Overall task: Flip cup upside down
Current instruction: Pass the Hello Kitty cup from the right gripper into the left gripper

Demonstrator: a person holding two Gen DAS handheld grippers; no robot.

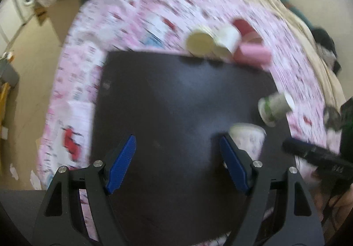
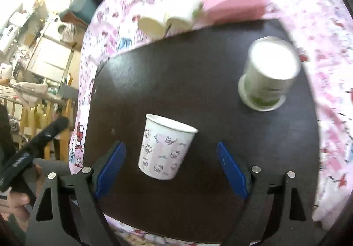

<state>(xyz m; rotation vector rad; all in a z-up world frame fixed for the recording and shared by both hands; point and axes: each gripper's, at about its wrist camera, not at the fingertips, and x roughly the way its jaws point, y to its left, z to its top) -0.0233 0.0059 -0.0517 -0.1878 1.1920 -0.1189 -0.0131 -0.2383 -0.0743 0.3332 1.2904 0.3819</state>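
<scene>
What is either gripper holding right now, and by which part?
Nothing is held. The right gripper is open, both pads clear of the patterned paper cup between its jaws on the dark board. The left gripper is open over bare board.

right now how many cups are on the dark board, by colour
cartoon-print cup: 1
green-and-white cup: 1
total: 2
The heap of cups on the pink cloth beyond the board is too blurred to count.
</scene>
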